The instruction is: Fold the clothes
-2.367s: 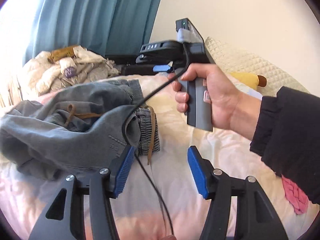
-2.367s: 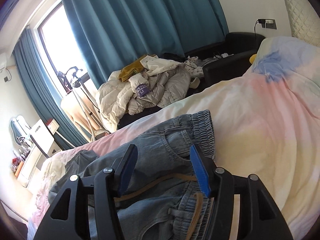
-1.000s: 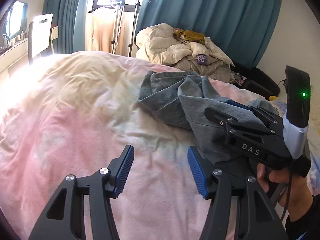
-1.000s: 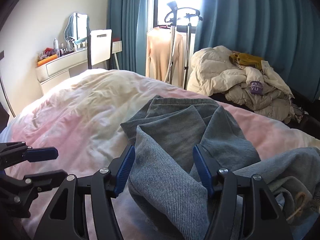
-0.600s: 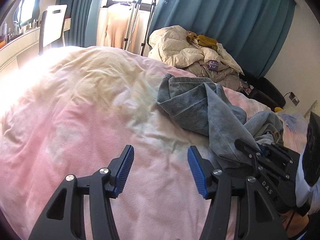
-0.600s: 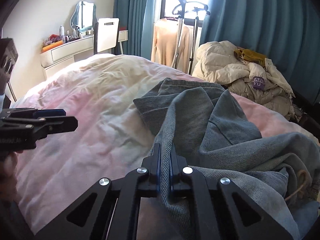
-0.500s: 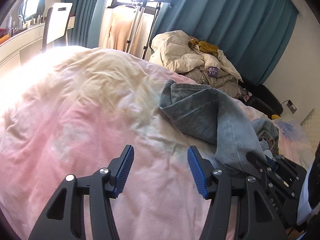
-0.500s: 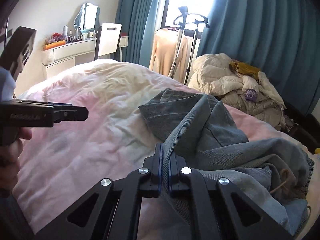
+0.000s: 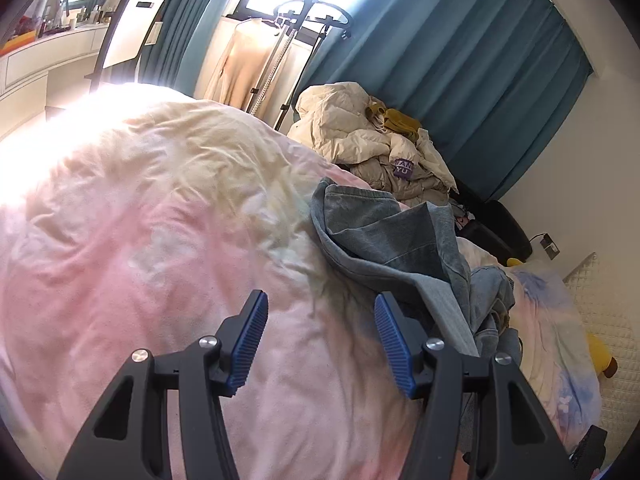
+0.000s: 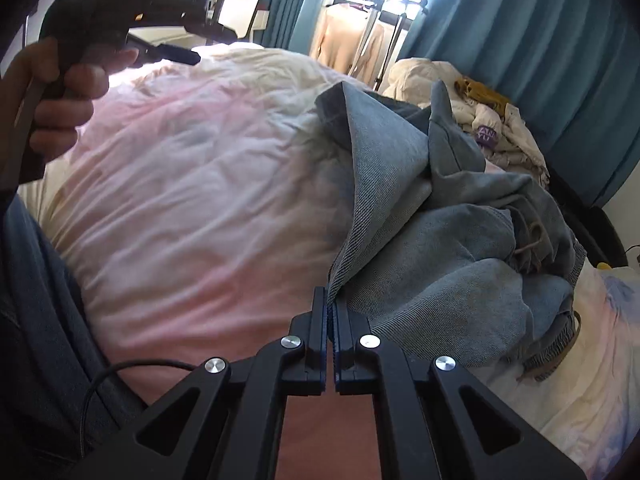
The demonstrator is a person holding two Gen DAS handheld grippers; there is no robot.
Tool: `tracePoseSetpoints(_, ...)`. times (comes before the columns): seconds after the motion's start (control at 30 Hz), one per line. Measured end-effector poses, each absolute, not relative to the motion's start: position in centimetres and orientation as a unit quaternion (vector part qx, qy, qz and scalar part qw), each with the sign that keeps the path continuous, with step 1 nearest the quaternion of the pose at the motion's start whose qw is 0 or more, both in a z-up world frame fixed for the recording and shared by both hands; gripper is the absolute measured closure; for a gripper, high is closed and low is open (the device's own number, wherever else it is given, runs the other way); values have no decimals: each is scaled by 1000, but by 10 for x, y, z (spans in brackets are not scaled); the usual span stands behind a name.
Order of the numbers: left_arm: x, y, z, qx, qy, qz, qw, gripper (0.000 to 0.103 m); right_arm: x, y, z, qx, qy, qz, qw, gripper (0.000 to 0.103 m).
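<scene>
While the right tongs [image 10: 331, 312] are pinching a hem of the jeans [image 10: 440, 216] bunched to their right on the bed [image 10: 192, 184], the left tongs [image 9: 316, 344] are hovering apart, leftward.

The left gripper [image 9: 318, 338] has black angular arms with triangular cut-outs, silver round screws at the joints, and ribbed blue pads [image 9: 390, 338] lining its two fingers. The right gripper [image 10: 330, 302] is built the same: black frame, four silver screws, thin blue pads between the fingers. A black cable [image 10: 120, 380] loops at its near left. In the right wrist view, a hand [image 10: 56, 100] wraps a black pistol-style handle; dark denim clothing [image 10: 36, 340] fills the near left edge.
</scene>
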State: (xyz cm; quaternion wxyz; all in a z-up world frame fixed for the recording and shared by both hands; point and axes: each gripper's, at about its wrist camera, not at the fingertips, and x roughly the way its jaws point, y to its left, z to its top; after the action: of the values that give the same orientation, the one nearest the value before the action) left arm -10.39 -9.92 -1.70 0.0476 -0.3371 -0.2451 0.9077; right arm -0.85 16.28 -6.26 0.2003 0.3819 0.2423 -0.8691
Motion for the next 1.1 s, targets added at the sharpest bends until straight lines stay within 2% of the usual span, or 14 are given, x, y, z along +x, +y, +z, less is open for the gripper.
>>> tracePoseSetpoints(0.1, -101, -98, -19, -340, -243, 907, 46, 46, -15, 166, -63, 394, 223, -871, 191, 102)
tracePoseSetpoints(0.17, -100, -96, -21, -342, -241, 907, 44, 46, -23, 176, -57, 397, 165, -881, 198, 99)
tracePoseSetpoints(0.23, -100, -96, -22, -345, -243, 906, 44, 46, -28, 189, -49, 394, 93, -890, 209, 82)
tracePoseSetpoints(0.27, -100, -95, -23, -346, -242, 905, 43, 46, -29, 194, -46, 392, 65, -893, 212, 63)
tracePoseSetpoints(0.3, -101, -94, -24, -348, -239, 905, 43, 46, -30, 194, -43, 387, 63, -896, 210, 53)
tracePoseSetpoints(0.53, -103, -95, -27, -356, -250, 899, 42, 46, -34, 187, -21, 339, 44, -916, 212, 53)
tracePoseSetpoints(0.6, -105, -98, -27, -355, -255, 899, 35, 46, -39, 177, -9, 315, 40, -920, 228, 48)
tracePoseSetpoints(0.73, -113, -104, -31, -357, -268, 894, 29, 46, -75, 144, 11, 296, 80, -925, 225, 45)
tracePoseSetpoints(0.93, -129, -110, -38, -368, -254, 895, 16, 46, -195, 96, 21, 401, 113, -876, 241, 45)
tracePoseSetpoints(1.1, -141, -125, -47, -372, -281, 884, 34, 46, -267, 57, -10, 491, 145, -815, 273, 45)
